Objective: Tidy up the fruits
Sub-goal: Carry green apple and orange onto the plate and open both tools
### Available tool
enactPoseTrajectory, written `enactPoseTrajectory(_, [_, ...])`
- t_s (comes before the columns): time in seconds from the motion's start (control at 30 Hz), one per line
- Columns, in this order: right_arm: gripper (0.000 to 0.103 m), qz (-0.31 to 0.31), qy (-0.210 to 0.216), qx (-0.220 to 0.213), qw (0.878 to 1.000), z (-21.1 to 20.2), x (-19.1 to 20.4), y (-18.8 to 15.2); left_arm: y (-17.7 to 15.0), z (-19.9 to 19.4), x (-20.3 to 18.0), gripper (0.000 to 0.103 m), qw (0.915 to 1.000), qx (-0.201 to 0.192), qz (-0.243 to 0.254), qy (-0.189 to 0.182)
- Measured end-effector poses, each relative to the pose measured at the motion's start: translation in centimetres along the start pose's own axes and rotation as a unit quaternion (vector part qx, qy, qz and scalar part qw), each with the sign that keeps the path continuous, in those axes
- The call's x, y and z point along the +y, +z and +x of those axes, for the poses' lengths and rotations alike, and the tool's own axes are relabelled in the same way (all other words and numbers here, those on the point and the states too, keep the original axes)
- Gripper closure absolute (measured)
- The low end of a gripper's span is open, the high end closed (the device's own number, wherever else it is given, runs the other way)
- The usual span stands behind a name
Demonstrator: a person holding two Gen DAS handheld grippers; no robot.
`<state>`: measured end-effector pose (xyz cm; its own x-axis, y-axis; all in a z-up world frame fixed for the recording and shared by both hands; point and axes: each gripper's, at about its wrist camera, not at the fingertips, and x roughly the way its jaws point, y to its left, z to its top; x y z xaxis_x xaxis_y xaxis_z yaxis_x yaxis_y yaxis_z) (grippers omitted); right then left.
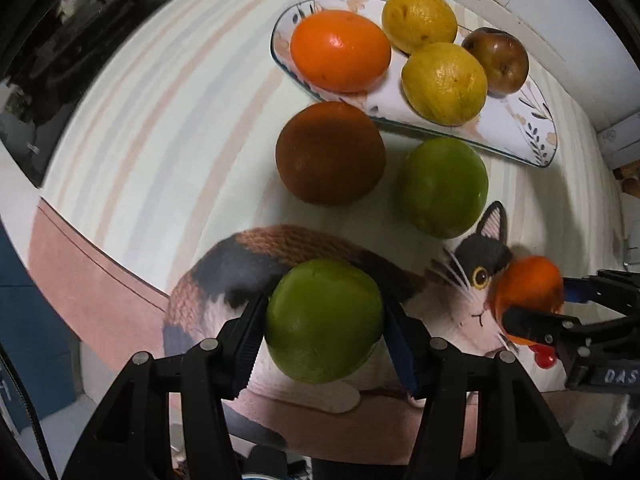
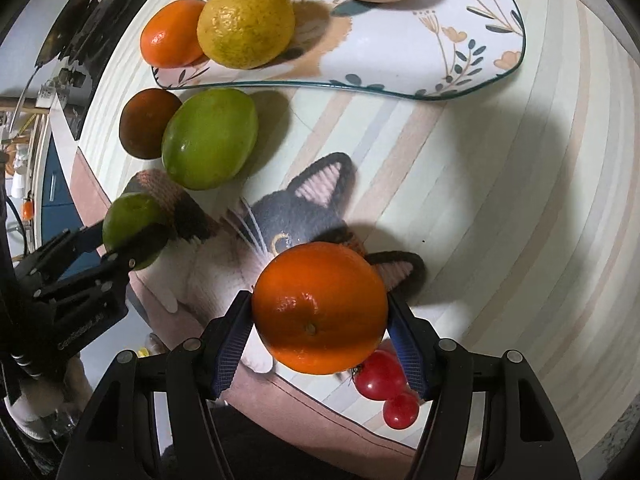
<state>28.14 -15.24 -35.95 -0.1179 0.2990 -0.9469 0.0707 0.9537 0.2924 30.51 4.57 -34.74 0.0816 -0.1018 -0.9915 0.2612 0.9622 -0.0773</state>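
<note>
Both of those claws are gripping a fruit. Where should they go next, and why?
Probably carry the orange in the right gripper forward to the bare end of the plate, then open the jaws. Four fruits already sit there. The left gripper with its green fruit could follow.

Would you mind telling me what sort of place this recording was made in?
Probably a home dining table: a striped cat-print mat, a floral serving plate of citrus, and loose tomatoes point to a household.
</note>
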Motion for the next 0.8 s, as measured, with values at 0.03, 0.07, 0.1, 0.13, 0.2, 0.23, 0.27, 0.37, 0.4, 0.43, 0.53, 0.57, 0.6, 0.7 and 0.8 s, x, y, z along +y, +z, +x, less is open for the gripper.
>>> enactPoseTrajectory(0.03, [0.034,-0.004,-0.003,0.001,1.000,0.1,0.1,-0.1,0.0,0.0,0.1,0.049,1.0000,0.000,-0.007,0.001])
enactPoseTrajectory(0.07, [0.034,-0.009,-0.008,0.001,1.000,0.1,0.2,-0.2,0.0,-0.1,0.2,0.049,0.9999,0.000,-0.014,-0.004])
enactPoseTrajectory(0.1, [0.034,-0.016,-0.013,0.000,1.000,0.0,0.4,-0.3,0.1,-0.1,0.2,0.049,0.9998,0.000,-0.017,-0.007])
enactPoseTrajectory(0.13, [0.035,-0.019,-0.015,-0.001,1.000,-0.1,0.4,-0.2,0.3,-0.2,0.2,0.049,0.9998,-0.001,-0.019,-0.006])
enactPoseTrajectory(0.2, [0.035,-0.023,-0.019,-0.003,1.000,-0.2,0.4,-0.5,0.5,-0.9,-0.2,0.049,0.9997,-0.008,-0.020,-0.004])
enactPoseTrajectory(0.23, [0.035,-0.018,-0.016,-0.008,1.000,-0.4,0.3,-0.6,0.8,-1.7,-0.1,0.049,0.9996,-0.014,-0.024,-0.008])
enactPoseTrajectory(0.27, [0.035,-0.013,-0.010,-0.014,1.000,-0.8,0.2,-0.6,1.3,-2.4,-0.1,0.049,0.9994,-0.019,-0.027,-0.014])
enactPoseTrajectory(0.37, [0.035,0.009,0.009,-0.043,0.999,-3.4,-1.4,-0.5,3.1,-5.8,-0.1,0.049,0.9978,-0.048,-0.033,-0.032])
enactPoseTrajectory(0.4, [0.035,0.018,0.015,-0.056,0.998,-4.4,-1.9,-0.2,3.9,-7.0,-0.2,0.049,0.9972,-0.058,-0.032,-0.036])
enactPoseTrajectory(0.43, [0.035,0.028,0.021,-0.071,0.997,-5.7,-2.6,0.3,5.1,-8.1,-0.2,0.049,0.9964,-0.069,-0.030,-0.040])
enactPoseTrajectory(0.53, [0.035,0.049,0.021,-0.098,0.994,-7.6,-3.9,2.3,8.8,-10.7,-0.7,0.049,0.9948,-0.094,-0.013,-0.036])
enactPoseTrajectory(0.57, [0.035,0.058,0.018,-0.104,0.993,-7.9,-4.4,3.2,10.2,-11.2,-0.7,0.049,0.9943,-0.102,-0.006,-0.030])
enactPoseTrajectory(0.6, [0.035,0.068,0.016,-0.110,0.991,-8.1,-5.0,4.1,11.7,-11.4,-0.9,0.049,0.9941,-0.105,0.003,-0.024])
enactPoseTrajectory(0.7, [0.035,0.090,0.008,-0.116,0.989,-8.1,-6.2,6.6,16.1,-10.6,-1.2,0.049,0.9946,-0.101,0.022,-0.005])
enactPoseTrajectory(0.8, [0.035,0.097,0.000,-0.114,0.989,-7.5,-6.5,8.1,18.9,-8.0,-1.7,0.049,0.9963,-0.080,0.031,0.003])
